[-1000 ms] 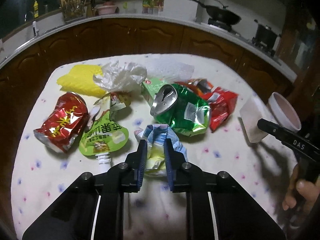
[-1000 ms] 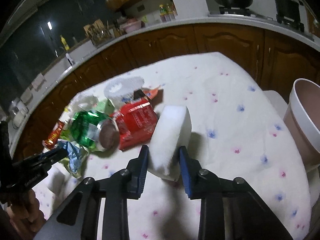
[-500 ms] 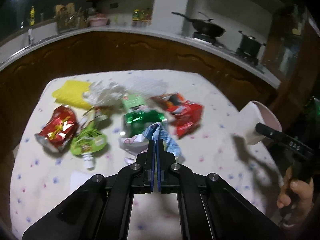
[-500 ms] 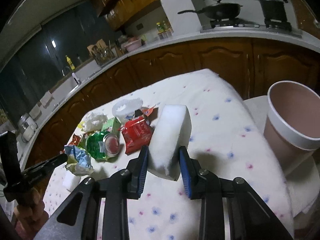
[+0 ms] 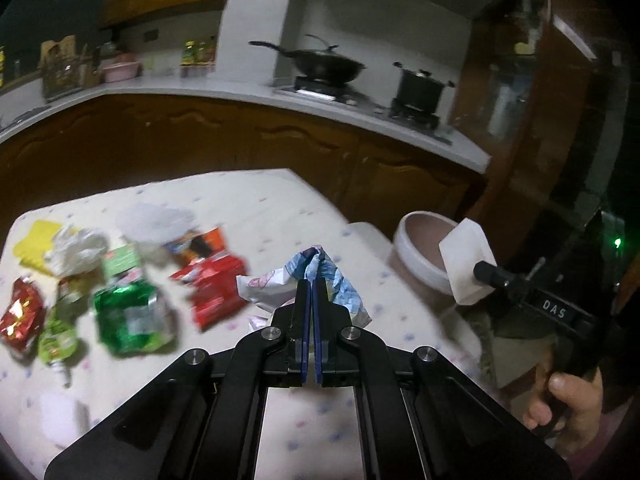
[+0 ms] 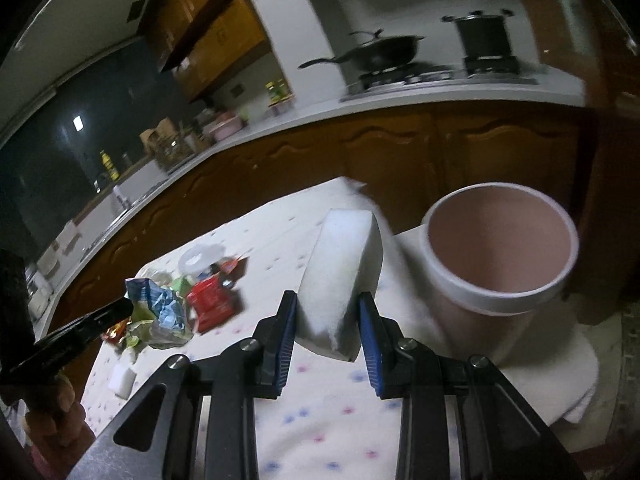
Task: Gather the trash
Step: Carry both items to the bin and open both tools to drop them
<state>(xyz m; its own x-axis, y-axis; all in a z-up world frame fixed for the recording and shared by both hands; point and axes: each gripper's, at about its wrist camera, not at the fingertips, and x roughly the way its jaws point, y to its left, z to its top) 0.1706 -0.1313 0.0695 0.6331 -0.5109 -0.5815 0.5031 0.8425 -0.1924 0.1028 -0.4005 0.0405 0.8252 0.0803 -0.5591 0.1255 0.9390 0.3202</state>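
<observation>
Left wrist view. Your left gripper [image 5: 311, 285] is clenched on the crumpled blue-and-white wrapper [image 5: 316, 280], which a second ago lay between spread jaws on the flowered tablecloth [image 5: 256, 208]; it now hangs clear of the cloth, just left of the pink-lined bin [image 5: 424, 256]. Well left of the bin, blurred on the cloth: red packet [image 5: 216, 288], green foil bag [image 5: 132, 320], green spout pouch [image 5: 56, 340], red foil bag [image 5: 18, 316], white plastic bag [image 5: 76, 248], yellow wrapper [image 5: 34, 240]. Your right gripper [image 5: 480, 272] holds the white foam block [image 5: 466, 266] at the bin's rim, partly covering the opening.

Right wrist view. Your right gripper [image 6: 328, 312] grasps the white foam block [image 6: 340, 276], lifted off the cloth since a second ago and now just left of the bin [image 6: 500, 256] (nearer than before). The bin stands on a folded white cloth [image 6: 576, 384]. Far left of the bin, your left gripper [image 6: 120, 308] carries the wrapper [image 6: 160, 300] above the litter; a small white block [image 6: 124, 378] lies below.
</observation>
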